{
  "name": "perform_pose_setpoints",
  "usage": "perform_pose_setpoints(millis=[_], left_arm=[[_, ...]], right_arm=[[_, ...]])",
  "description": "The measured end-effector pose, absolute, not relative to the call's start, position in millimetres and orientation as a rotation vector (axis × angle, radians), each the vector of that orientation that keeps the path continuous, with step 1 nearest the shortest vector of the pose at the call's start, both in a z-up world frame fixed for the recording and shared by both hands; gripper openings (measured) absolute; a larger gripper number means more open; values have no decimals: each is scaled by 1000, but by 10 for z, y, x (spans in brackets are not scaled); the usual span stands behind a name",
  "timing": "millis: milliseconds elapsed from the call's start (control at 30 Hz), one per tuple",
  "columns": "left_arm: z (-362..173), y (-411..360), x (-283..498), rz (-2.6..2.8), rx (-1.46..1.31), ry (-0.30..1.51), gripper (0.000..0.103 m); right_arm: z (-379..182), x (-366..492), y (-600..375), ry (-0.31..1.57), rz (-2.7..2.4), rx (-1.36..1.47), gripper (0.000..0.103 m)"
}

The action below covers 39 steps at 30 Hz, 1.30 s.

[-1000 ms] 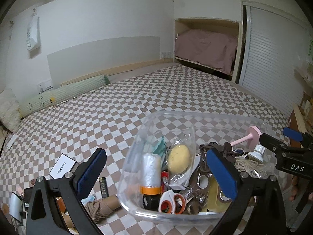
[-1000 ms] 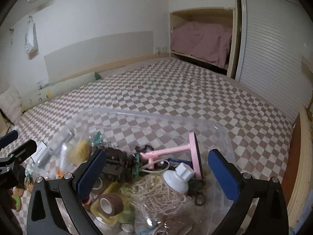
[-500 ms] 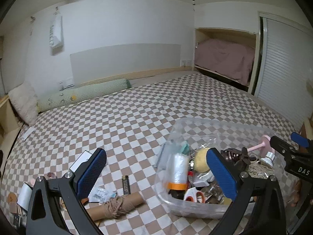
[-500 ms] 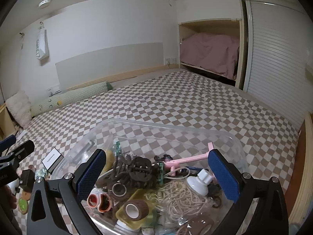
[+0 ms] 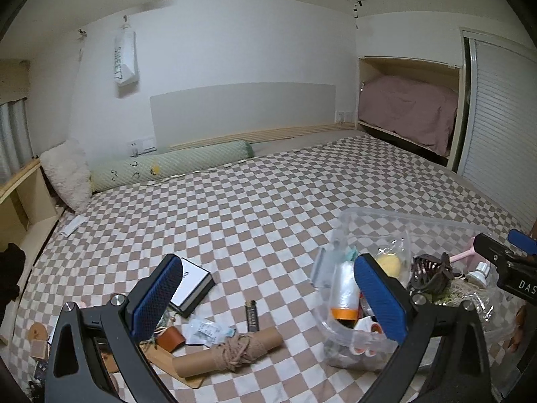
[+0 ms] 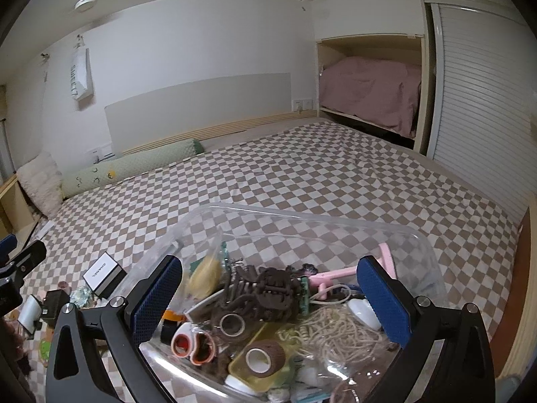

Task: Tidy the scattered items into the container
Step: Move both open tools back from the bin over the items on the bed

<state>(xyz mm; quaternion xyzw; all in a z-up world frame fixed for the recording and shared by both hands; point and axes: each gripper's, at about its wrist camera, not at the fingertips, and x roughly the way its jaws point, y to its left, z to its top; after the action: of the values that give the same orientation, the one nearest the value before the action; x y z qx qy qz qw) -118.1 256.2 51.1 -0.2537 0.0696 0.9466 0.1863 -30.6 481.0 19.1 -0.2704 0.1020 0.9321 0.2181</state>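
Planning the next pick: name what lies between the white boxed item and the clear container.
In the left wrist view, only a small black lighter lies between the white box and container; otherwise bare checkered bedspread.

Clear glossy plastic container [image 6: 386, 235], smooth walls. Matt checked cloth bedspread [image 5: 268, 208], slightly creased. At 7 o'clock of the container: matt brown cardboard tube [image 5: 231, 352] wound with rough twine; glossy white-and-black box [image 5: 193, 283]. Blue textured rubbery pads [image 6: 384, 302] on matt black gripper frames, shiny metal screws.
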Motion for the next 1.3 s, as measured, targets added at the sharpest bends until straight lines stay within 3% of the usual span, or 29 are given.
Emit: perform_pose_setpoints(millis=[500, 1300], left_arm=[[495, 2089, -1227, 2747, -736, 260, 103], [355, 1051, -1319, 2881, -855, 189, 103]], right_arm=[[210, -500, 4320, 214, 2679, -806, 103], [151, -886, 3553, 207, 2796, -928, 103]])
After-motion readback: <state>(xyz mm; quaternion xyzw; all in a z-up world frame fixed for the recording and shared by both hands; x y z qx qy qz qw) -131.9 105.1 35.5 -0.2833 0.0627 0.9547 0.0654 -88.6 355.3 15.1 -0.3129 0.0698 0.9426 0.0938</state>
